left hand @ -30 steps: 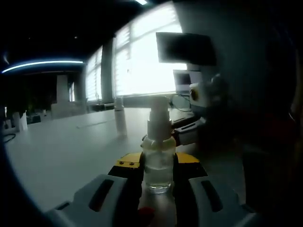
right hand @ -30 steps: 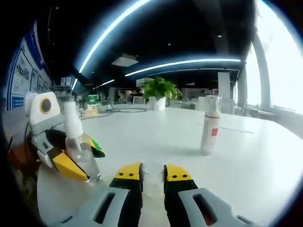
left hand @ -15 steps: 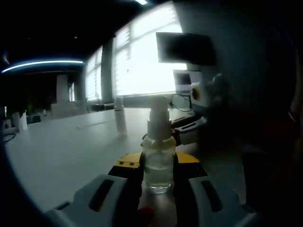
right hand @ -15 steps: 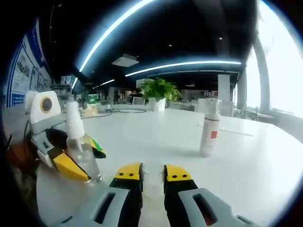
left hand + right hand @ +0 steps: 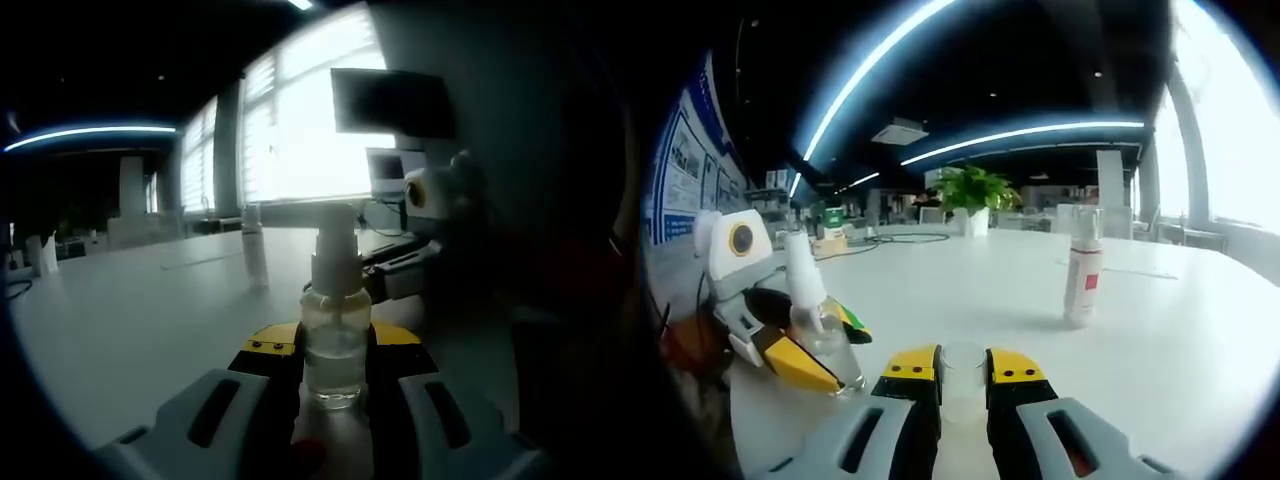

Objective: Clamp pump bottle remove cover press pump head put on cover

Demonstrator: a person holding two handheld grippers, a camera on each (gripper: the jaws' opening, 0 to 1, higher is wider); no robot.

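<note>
A clear pump bottle (image 5: pixel 335 350) with a white pump head (image 5: pixel 337 248) stands upright on the white table (image 5: pixel 130 320). My left gripper (image 5: pixel 335 352) is shut on the bottle's body, its yellow-tipped jaws on either side. In the right gripper view the same bottle (image 5: pixel 822 335) sits at the left inside the left gripper (image 5: pixel 835 352). My right gripper (image 5: pixel 963 366) is shut on a small clear cover (image 5: pixel 963 372), a little to the right of the bottle and apart from it. In the left gripper view the right gripper (image 5: pixel 395 272) shows just behind the bottle, to its right.
A second spray bottle (image 5: pixel 1081 268) with a red label stands farther out on the table, seen also as a pale bottle (image 5: pixel 254 252) near bright windows. A potted plant (image 5: pixel 975 192) stands at the far side. A dark monitor (image 5: pixel 392 102) hangs at the right.
The right gripper has risen slightly with the cover held in it, so its view has shifted a little. The left gripper and the bottle have stayed put.
</note>
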